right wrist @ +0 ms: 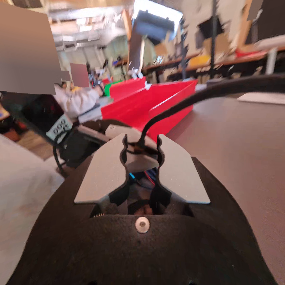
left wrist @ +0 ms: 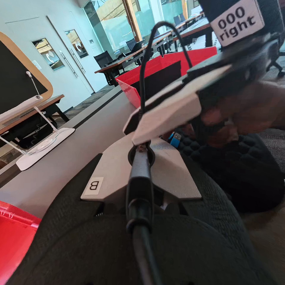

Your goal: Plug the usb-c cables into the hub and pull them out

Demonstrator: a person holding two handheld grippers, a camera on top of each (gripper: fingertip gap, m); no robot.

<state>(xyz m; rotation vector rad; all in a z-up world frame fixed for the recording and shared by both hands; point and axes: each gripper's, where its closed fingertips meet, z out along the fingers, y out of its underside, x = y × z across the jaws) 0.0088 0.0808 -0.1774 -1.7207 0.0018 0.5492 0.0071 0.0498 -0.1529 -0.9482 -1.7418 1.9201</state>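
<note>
Left gripper (left wrist: 141, 151): fingers closed on the hub, which lies lengthwise between them.
Hub (left wrist: 140, 168): slim grey bar, far end at the left fingertips, near end toward the camera, with its own black lead (left wrist: 143, 240) trailing back.
Right gripper (right wrist: 142, 140): fingers apart, tips on either side of the cable's lower end; in the left wrist view its tips (left wrist: 138, 138) sit directly over the hub's far end.
USB-C cable (right wrist: 177, 106): black, arching up from between the right fingertips; plug seating cannot be told.
Blue USB plug (left wrist: 175, 139): just right of the hub's far end.
Red bin (right wrist: 138, 104): beyond both grippers.
</note>
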